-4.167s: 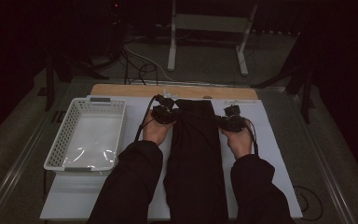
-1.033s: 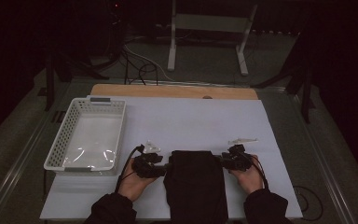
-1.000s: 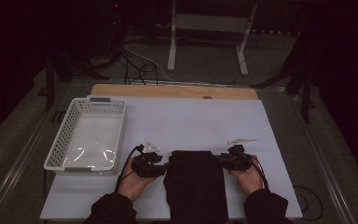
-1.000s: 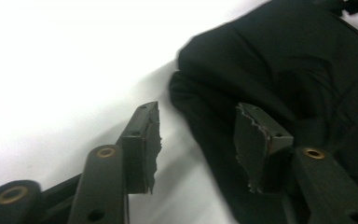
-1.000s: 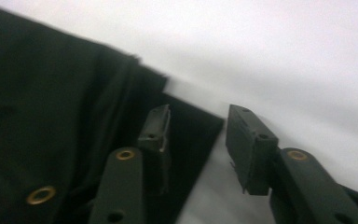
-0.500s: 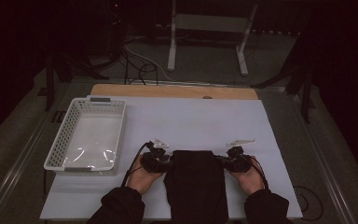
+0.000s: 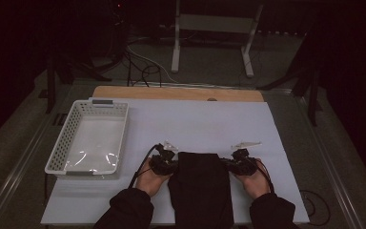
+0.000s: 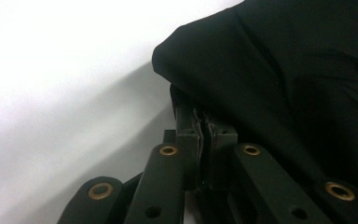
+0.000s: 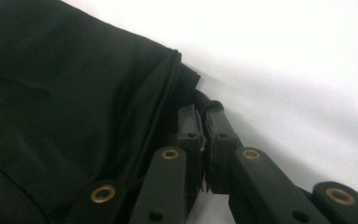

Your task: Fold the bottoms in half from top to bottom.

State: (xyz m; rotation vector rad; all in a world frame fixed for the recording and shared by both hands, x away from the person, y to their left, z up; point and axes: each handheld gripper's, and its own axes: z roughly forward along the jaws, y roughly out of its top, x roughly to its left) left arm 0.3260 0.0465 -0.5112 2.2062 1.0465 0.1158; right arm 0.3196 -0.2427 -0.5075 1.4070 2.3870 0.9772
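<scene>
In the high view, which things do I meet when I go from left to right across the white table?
White basket → left gripper → black cloth → right gripper.

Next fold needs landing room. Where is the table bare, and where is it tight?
Bare: the white table from the black cloth to the far wooden edge, and right of the right gripper. Tight: between the basket and the left gripper.
</scene>
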